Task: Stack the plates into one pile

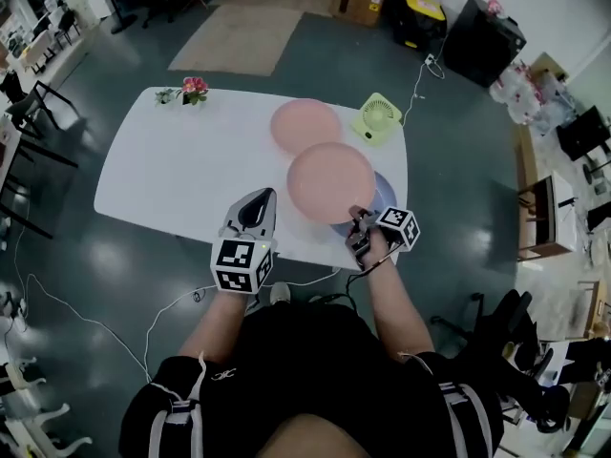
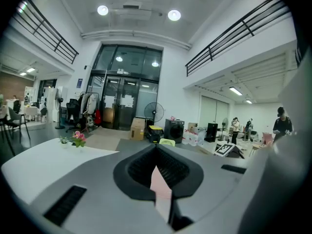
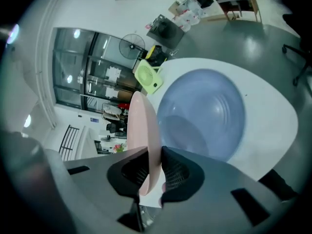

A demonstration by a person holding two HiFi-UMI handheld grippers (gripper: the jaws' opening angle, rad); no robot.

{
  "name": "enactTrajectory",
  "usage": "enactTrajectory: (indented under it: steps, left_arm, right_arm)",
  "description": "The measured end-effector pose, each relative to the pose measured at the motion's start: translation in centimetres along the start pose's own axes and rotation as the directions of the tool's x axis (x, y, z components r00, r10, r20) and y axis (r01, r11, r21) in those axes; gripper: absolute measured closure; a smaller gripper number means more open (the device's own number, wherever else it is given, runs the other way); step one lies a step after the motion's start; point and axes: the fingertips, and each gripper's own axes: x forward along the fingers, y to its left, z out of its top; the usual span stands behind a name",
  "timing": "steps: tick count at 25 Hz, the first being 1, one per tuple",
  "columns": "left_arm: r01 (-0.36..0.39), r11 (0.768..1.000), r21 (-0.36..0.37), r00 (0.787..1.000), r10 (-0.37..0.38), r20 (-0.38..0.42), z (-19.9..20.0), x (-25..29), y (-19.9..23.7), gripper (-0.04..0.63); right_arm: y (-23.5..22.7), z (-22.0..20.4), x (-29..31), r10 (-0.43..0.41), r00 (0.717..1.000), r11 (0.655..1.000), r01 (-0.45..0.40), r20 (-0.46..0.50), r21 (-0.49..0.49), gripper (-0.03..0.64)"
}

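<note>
A pink plate [image 1: 331, 181] hangs tilted over a blue plate [image 1: 384, 198] near the white table's [image 1: 181, 170] front right. My right gripper [image 1: 361, 225] is shut on the pink plate's near rim; in the right gripper view the pink plate [image 3: 144, 126] stands edge-on between the pads of the right gripper [image 3: 155, 155], with the blue plate [image 3: 204, 111] lying beyond. A second pink plate [image 1: 305, 125] rests farther back. My left gripper [image 1: 258, 203] hovers at the table's front edge, left of the plates, jaws together. In the left gripper view, a pink sliver shows through the slot of the left gripper [image 2: 157, 152].
A green fan [image 1: 378, 117] stands at the table's back right, just right of the far pink plate. A small pot of flowers [image 1: 191, 90] sits at the back left corner. Cables run across the floor beside the table. Chairs and desks stand around the room.
</note>
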Motion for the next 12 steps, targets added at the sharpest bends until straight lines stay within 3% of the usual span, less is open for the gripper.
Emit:
enactTrajectory:
  steps: [6,12]
  left_arm:
    - [0.106,0.994,0.024,0.994,-0.106,-0.011,-0.1,2.4,-3.9,0.584]
    - [0.161,0.986,0.039,0.987,-0.16,-0.022,0.1,3.5,-6.0,0.584]
  right_arm:
    - [-4.6,3.5,-4.5,-0.024,0.992,0.994,0.01,0.128,0.112,0.535]
    - [-8.1,5.2,-6.1,-0.089,0.978,0.982,0.054,0.187,0.183,0.526]
